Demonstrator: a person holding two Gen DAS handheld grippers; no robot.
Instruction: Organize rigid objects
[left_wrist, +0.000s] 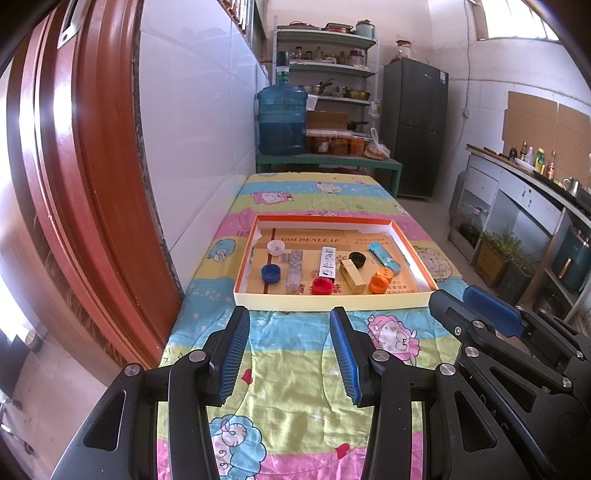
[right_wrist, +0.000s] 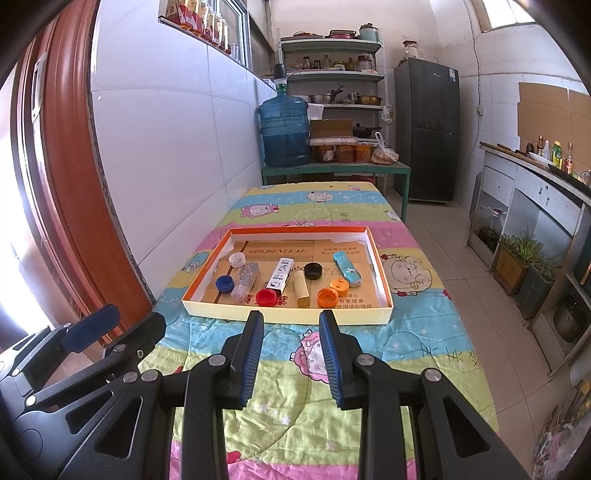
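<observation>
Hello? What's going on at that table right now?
Both tongs, left and right, open, empty. Caps and small boxes in tray, untouched. Nothing in the way.

Glossy plastic caps (right_wrist: 266, 297) lie in a matt cardboard tray (right_wrist: 288, 316) on printed cloth (right_wrist: 295, 413).

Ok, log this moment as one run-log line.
left gripper: open, empty | right gripper: open, empty | tray: caps and small boxes inside, untouched

Red cap (right_wrist: 266, 297), blue cap (right_wrist: 224, 283), orange-rimmed tray (right_wrist: 288, 316), striped cartoon-sheep cloth (right_wrist: 424, 332).
</observation>
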